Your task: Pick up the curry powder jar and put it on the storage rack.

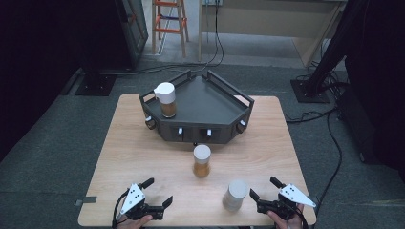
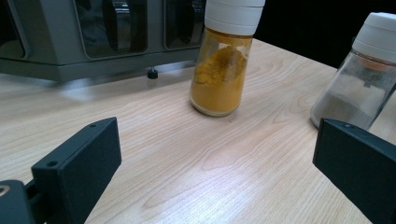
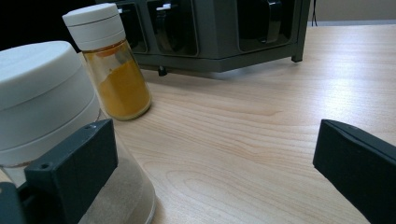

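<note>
The left gripper [image 1: 158, 192] and right gripper [image 1: 264, 187] are held low at the near edge of the tabletop [image 1: 124, 157], each with jaws spread wide and nothing between them. Only parts of the hands are seen, cut off by the lower frame edge.

A grey-powder jar [image 1: 235, 195] with a white cap stands upright just beside the right gripper, on its left; in the right gripper view the jar [image 3: 51, 121] is partly hidden behind one jaw and cropped at the frame edges.

A yellow-powder jar [image 1: 201, 161] stands upright at mid-tabletop, apart from both grippers; its cap is cut off at the top of the left gripper view [image 2: 221, 70].

A third jar [image 1: 165, 99] stands on the dark rack [image 1: 224, 107] at the far side. The rack's front compartments are too dark for contents to be made out.
</note>
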Demonstrator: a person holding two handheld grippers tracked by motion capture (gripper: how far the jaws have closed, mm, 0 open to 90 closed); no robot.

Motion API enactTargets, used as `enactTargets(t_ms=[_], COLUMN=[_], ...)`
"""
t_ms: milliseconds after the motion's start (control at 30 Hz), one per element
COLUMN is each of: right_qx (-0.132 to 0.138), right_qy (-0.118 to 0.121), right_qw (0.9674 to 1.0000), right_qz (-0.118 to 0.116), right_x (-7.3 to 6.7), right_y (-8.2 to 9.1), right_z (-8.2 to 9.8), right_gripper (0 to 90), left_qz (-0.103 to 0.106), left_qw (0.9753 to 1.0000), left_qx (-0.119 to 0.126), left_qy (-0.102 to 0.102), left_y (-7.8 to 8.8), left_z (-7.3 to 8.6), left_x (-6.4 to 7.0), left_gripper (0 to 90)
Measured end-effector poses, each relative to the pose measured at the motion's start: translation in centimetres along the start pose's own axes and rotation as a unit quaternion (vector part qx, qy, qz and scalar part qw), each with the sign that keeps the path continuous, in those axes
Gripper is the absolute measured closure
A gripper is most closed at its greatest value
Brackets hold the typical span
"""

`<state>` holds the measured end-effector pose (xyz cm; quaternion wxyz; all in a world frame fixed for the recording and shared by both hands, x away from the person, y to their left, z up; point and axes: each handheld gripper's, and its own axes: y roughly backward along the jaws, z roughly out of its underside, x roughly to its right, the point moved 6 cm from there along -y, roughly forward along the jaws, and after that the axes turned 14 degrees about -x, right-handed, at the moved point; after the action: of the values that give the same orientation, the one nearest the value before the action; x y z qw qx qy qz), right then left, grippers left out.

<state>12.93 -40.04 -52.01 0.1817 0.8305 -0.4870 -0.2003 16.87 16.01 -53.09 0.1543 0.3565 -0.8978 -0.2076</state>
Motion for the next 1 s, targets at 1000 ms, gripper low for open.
enactTargets(t_ms=[1000], right_qx=[0.019], right_qy=[0.020], right_qw=[0.9996], right_qz=[-0.009], right_x=[-0.6], right_y=[1.1], right_z=[-2.3], right_gripper=[0.0], left_qz=[-0.002], left_qw=[1.0000], left_qx=[0.002], left_qy=[0.001], left_y=[0.5], left_z=[0.4], left_x=[0.1], left_gripper=[0.9])
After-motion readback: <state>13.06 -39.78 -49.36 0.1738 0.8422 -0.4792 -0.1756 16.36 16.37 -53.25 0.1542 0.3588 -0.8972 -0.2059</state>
